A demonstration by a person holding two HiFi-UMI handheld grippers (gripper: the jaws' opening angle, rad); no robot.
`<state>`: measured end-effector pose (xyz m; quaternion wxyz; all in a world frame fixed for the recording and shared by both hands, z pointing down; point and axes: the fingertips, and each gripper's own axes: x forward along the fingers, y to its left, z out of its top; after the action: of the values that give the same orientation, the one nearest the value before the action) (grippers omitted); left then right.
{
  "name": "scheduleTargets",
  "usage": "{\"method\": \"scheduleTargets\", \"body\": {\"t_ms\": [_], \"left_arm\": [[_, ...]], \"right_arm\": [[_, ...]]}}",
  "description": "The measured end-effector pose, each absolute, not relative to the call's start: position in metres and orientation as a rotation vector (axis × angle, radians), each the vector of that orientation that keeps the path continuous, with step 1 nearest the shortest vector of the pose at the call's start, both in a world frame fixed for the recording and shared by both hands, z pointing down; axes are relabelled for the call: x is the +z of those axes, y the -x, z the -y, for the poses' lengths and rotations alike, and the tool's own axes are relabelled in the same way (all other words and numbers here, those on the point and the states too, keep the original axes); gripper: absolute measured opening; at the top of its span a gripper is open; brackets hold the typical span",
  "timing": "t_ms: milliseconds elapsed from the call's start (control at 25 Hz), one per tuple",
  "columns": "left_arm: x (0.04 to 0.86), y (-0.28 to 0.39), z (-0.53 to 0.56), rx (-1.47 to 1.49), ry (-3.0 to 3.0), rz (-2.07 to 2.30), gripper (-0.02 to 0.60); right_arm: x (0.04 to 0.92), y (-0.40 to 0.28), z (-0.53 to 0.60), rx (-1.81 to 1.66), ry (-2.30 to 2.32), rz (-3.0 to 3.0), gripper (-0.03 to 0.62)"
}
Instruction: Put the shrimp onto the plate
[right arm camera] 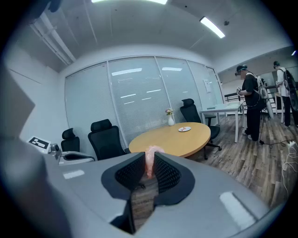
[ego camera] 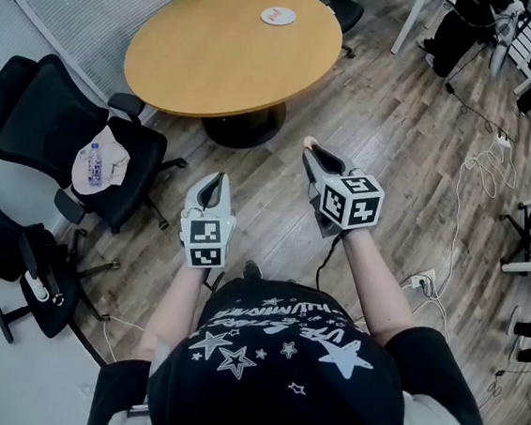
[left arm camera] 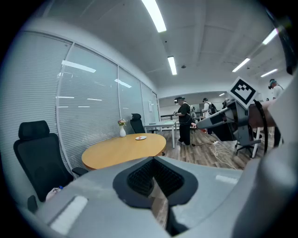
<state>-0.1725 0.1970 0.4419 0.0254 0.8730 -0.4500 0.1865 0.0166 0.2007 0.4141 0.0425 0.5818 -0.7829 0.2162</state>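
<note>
Poking up between the grasping fingers of the right gripper (right arm camera: pixel 150 155), a pale pink, glossy shrimp (right arm camera: pixel 150 163); left gripper (left arm camera: pixel 153 161) clenched, empty.

Head view looks steeply down; gripper views face the table (ego camera: pixel 230 57) and plate (ego camera: pixel 279 16).

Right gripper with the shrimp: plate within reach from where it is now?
Probably not yet. The right gripper, shut on the shrimp, hangs over the floor short of the table; the plate sits near its far edge. Nothing blocks the path.
</note>
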Motion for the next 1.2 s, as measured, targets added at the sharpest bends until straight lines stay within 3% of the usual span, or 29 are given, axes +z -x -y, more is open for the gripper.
{"method": "scheduleTargets", "body": {"t_ms": [1200], "left_arm": [[0.469,0.229,-0.138,0.487,-2.641,1.267,0.002]], "right_arm": [[0.442,0.007,-0.162,0.763,-1.956,2.280,0.066]]}}
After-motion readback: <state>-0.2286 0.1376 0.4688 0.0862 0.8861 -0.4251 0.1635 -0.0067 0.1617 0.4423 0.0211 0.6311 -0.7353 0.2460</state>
